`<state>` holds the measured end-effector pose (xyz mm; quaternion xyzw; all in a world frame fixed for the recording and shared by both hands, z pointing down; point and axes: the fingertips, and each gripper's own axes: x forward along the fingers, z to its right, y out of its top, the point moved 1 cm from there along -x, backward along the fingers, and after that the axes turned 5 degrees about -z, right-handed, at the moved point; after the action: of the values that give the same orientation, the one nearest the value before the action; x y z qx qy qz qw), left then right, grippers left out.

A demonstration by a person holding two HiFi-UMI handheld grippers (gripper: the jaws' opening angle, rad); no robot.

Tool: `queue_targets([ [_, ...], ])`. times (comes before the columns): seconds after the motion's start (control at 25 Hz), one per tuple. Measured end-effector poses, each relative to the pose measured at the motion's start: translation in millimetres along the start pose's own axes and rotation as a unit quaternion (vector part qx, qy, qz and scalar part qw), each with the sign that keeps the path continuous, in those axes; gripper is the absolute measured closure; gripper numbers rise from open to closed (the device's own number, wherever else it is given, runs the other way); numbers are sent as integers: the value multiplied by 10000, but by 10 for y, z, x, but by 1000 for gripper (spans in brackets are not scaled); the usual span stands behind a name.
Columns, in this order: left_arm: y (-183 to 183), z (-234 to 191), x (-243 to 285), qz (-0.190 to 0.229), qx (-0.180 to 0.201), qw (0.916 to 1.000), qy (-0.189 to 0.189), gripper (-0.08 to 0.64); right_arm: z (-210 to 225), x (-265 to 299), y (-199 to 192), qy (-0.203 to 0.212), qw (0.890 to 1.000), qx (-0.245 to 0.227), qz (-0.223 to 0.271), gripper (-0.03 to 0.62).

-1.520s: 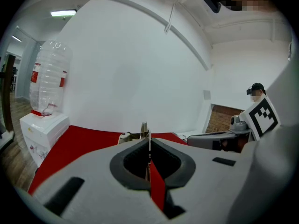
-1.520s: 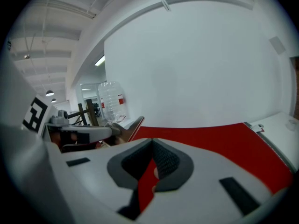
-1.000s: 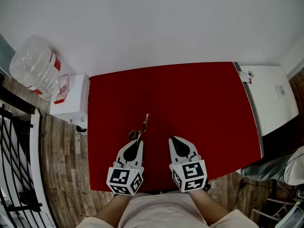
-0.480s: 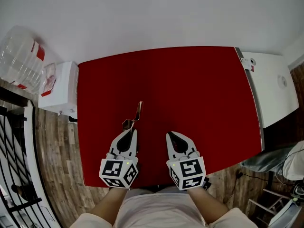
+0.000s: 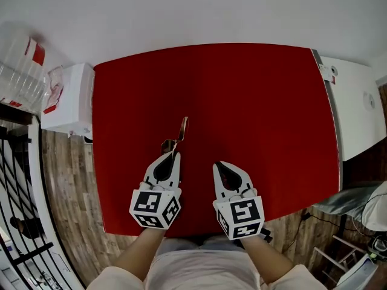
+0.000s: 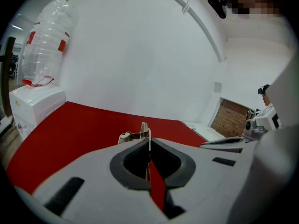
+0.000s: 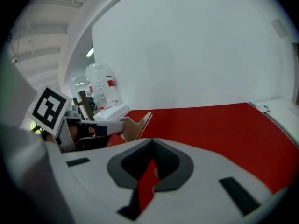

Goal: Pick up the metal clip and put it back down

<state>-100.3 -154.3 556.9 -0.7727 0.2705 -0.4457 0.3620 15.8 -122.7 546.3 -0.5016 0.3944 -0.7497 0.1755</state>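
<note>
The metal clip (image 5: 179, 133), thin and gold-coloured, sticks out forward from the tips of my left gripper (image 5: 172, 156), which is shut on its near end over the red table (image 5: 254, 95). In the left gripper view the clip (image 6: 136, 135) stands edge-on just beyond the closed jaws. In the right gripper view the clip (image 7: 136, 124) hangs a little above the red surface, held by the left gripper (image 7: 96, 127). My right gripper (image 5: 219, 164) rests beside it on the right, shut with nothing between its pads.
A white cabinet (image 5: 69, 98) stands off the table's left edge with a large clear water bottle (image 5: 18, 71) beside it. A white unit (image 5: 360, 110) borders the table's right edge. Wooden floor (image 5: 66, 192) lies to the left.
The left gripper, still shut on the clip, has moved slightly forward compared with the right gripper. The head view has shifted, so the table sits higher in the picture.
</note>
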Motion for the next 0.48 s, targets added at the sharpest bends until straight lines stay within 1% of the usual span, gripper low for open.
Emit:
queue_targets([
  [0.28, -192, -163, 295, -193, -105, 9997, 63, 551, 83, 194, -178, -25, 9998, 90, -170, 584],
  [0.48, -281, -285, 500, -313, -371, 9988, 71, 551, 92, 300, -273, 25, 9995, 85, -289, 586],
])
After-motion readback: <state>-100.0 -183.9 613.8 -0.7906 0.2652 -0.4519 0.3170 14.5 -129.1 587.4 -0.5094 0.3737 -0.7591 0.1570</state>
